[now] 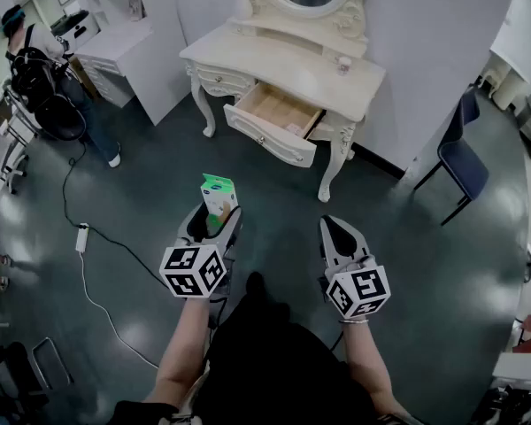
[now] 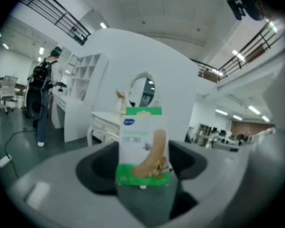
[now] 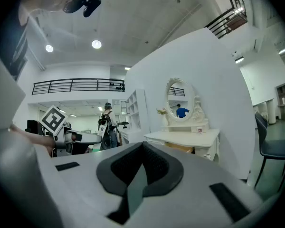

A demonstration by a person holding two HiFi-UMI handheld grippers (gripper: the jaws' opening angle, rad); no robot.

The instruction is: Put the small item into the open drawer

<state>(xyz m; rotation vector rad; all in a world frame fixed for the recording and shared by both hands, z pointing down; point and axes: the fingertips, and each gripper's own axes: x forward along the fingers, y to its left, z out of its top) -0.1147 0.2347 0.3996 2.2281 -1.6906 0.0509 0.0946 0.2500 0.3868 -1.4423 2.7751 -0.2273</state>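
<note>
A small green-and-white box [image 1: 219,195] stands upright between the jaws of my left gripper [image 1: 214,223], held in the air above the dark floor. In the left gripper view the box [image 2: 143,146] fills the middle, and the left gripper [image 2: 143,177] is shut on its lower part. My right gripper [image 1: 338,227] hangs beside it, shut and empty; in its own view the right gripper [image 3: 141,151] has its tips together. The open drawer [image 1: 275,119] juts from the cream dressing table [image 1: 248,58] well ahead of both grippers, its wooden inside showing.
A blue chair [image 1: 461,161] stands right of the table. A person [image 1: 37,58] with a backpack stands far left by a white shelf unit [image 1: 133,34]. A cable and power strip [image 1: 82,235] lie on the floor to the left. The table's legs [image 1: 332,171] reach the floor.
</note>
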